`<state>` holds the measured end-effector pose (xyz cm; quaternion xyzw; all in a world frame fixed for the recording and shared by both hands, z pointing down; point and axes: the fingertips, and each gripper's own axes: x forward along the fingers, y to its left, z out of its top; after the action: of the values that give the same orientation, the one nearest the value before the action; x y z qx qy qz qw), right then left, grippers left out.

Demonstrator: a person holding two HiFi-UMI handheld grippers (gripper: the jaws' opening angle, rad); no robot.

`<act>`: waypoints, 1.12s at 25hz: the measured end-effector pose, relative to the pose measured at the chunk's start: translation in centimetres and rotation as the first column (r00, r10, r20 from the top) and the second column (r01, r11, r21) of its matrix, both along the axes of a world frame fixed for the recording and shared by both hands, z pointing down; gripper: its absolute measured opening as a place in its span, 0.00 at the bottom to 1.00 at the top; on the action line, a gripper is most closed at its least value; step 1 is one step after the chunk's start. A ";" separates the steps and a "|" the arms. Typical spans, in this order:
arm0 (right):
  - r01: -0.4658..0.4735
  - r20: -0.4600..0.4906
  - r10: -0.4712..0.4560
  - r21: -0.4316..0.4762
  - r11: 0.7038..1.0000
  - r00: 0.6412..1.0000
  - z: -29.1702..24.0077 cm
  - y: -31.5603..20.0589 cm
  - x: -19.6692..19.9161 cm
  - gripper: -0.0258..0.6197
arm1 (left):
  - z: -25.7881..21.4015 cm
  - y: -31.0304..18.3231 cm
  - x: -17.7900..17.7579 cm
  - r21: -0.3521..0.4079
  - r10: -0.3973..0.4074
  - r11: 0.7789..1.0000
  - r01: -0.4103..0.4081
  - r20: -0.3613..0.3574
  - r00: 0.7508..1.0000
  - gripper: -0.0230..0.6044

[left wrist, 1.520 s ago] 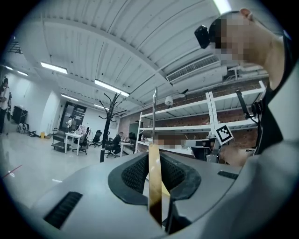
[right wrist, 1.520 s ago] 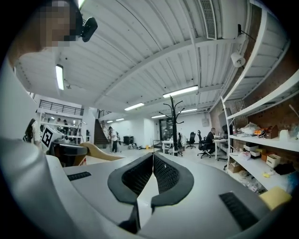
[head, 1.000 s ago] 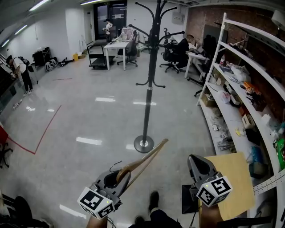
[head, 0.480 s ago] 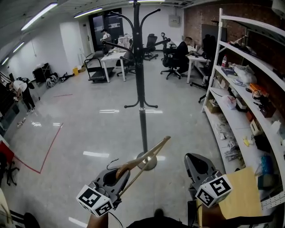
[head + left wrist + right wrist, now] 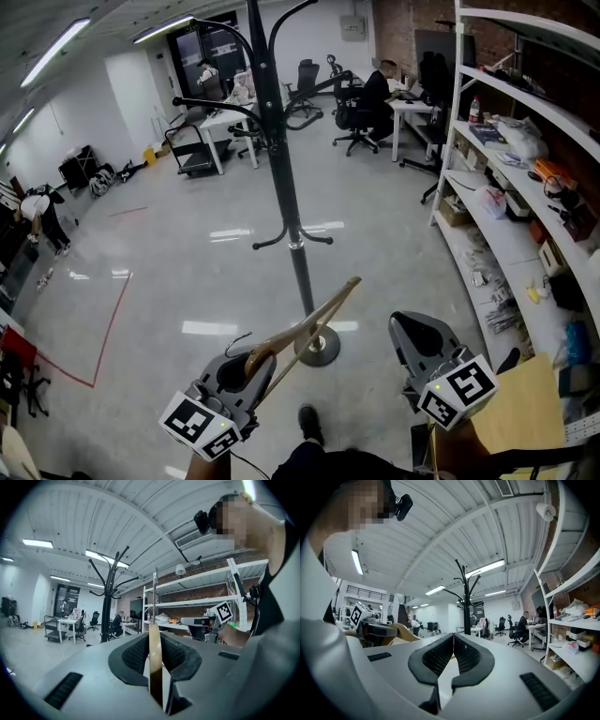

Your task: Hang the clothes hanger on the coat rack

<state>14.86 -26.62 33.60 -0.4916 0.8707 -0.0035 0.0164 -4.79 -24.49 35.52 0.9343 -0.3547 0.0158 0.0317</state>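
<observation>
A black coat rack (image 5: 281, 178) with curved hooks stands on a round base (image 5: 321, 348) on the grey floor ahead. My left gripper (image 5: 257, 362) is shut on a wooden clothes hanger (image 5: 312, 322), whose arm slants up and right towards the rack's base in the head view. In the left gripper view the hanger (image 5: 155, 663) stands edge-on between the pads, its metal hook (image 5: 154, 595) rising above, and the rack (image 5: 107, 609) is to the left. My right gripper (image 5: 406, 325) is beside it, shut and empty, its tips (image 5: 453, 635) touching; the rack (image 5: 466, 609) is straight ahead.
White shelving (image 5: 511, 239) loaded with several items runs along the right wall. A brown cardboard sheet (image 5: 520, 412) lies at lower right. Desks, office chairs (image 5: 361, 112), a cart and people fill the back. Red tape (image 5: 105, 323) marks the floor at left.
Both grippers have moved forward towards the coat rack with the hanger held. The rack now stands larger and nearer, its base just beyond the hanger's tip in the head view.
</observation>
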 end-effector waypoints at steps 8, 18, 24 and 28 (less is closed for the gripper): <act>-0.059 0.005 0.059 0.014 0.998 0.998 -1.3 -9.5 -2.6 0.05 | -1.0 -10.0 -1.7 0.014 0.151 0.988 -0.151 -0.007 0.988 0.12; -0.146 -0.009 0.146 0.011 0.989 0.989 -3.2 -16.5 -1.6 0.05 | -6.9 -18.5 -0.9 0.091 0.352 0.928 -0.363 0.116 0.929 0.12; -0.125 -0.003 0.125 0.039 0.991 0.992 -4.5 -20.6 -0.7 0.05 | -7.5 -24.4 1.1 0.062 0.369 0.923 -0.380 0.141 0.919 0.12; -0.108 0.010 0.107 0.044 0.993 0.994 -4.7 -23.2 0.4 0.05 | -7.9 -28.3 2.9 0.042 0.357 0.928 -0.370 0.178 0.917 0.12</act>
<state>15.26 -49.80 28.93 -0.5372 0.8427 0.0149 0.0307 -1.88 -52.77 27.65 0.9798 -0.1767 0.0864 -0.0365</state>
